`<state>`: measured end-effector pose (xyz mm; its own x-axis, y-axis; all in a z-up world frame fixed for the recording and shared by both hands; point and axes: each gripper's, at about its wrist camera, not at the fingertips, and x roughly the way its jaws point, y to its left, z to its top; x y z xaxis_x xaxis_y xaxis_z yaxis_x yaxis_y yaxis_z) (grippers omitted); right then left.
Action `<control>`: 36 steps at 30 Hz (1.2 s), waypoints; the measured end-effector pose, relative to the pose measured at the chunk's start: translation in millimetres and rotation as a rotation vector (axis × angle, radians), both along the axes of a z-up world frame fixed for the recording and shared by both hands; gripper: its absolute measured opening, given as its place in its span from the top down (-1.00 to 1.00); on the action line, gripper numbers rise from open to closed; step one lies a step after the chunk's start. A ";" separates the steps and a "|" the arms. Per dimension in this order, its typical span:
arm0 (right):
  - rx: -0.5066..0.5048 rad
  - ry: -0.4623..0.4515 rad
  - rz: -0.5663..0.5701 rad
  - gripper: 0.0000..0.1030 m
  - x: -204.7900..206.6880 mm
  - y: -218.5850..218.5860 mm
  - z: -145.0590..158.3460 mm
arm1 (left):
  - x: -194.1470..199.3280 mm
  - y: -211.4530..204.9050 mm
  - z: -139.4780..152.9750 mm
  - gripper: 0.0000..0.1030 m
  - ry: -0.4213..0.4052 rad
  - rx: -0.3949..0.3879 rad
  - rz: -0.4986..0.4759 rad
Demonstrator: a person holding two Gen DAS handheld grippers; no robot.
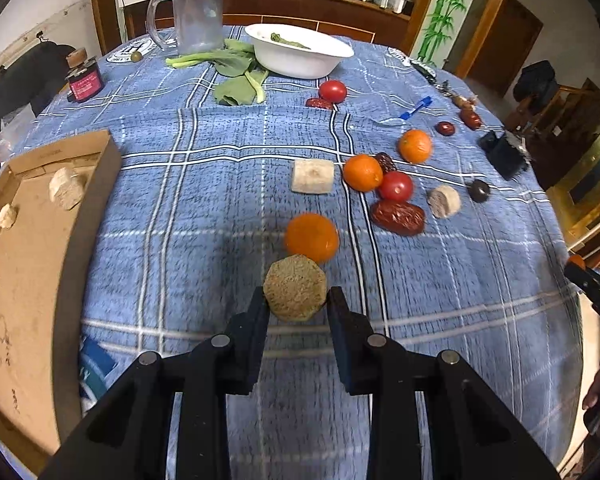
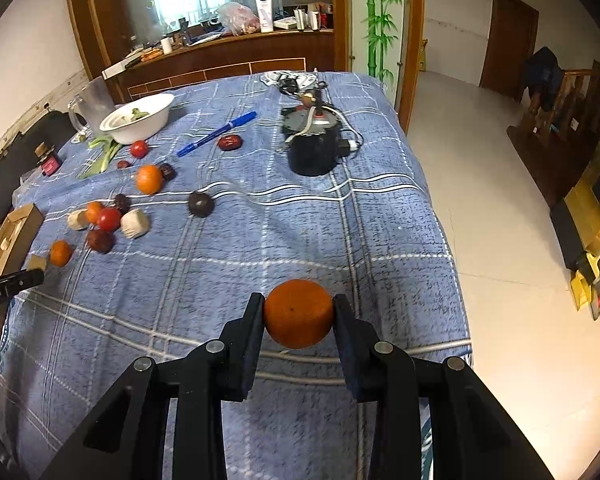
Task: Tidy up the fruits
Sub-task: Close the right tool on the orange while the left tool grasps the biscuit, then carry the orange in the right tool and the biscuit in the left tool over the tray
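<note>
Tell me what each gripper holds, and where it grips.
Left gripper: tan cut chunk, pinched across its sides. Right gripper: orange, clamped across its middle.

I see a round orange mandarin (image 2: 299, 313) pinched between my right fingers (image 2: 342, 320), lifted above the bench; a tan, rough-faced octagonal chunk (image 1: 295, 293) sits clamped between my left fingers (image 1: 260, 312).

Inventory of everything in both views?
oranges: 4, orange, three on cloth, one held
tomatoes: 2, red, mid-cloth
dates: several, dark red, among fruit
chunks: 5, tan, two boxed, two on cloth, one held
box: 1, brown cardboard, left edge
bowl: 1, white, far side
greens: 1 bunch, green, beside bowl
pen: 1, blue, right side
jug: 1, clear, far left
left gripper: 1, black, jaws shut on chunk
right gripper: 1, black, jaws shut on orange
</note>
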<state>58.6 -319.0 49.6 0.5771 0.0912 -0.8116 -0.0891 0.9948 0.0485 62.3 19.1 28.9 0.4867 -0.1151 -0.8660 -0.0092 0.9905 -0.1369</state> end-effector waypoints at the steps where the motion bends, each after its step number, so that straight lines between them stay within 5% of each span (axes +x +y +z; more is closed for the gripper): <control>1: -0.002 0.000 0.004 0.29 -1.8 3.4 0.2 | -4.2 2.5 2.5 0.45 -0.002 -0.007 -0.003; 22: 0.046 0.001 0.294 0.29 -11.3 194.0 10.8 | -65.6 119.7 55.9 0.44 -0.112 -0.010 0.133; 36: 0.072 -0.014 0.513 0.28 -6.1 329.8 26.9 | -85.8 222.5 55.9 0.44 -0.115 0.027 0.295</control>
<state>52.5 10.8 76.5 0.4545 0.4205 -0.7853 -0.5657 0.8172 0.1101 -23.5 241.7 84.8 0.5902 0.0677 -0.8044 -0.2823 0.9509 -0.1271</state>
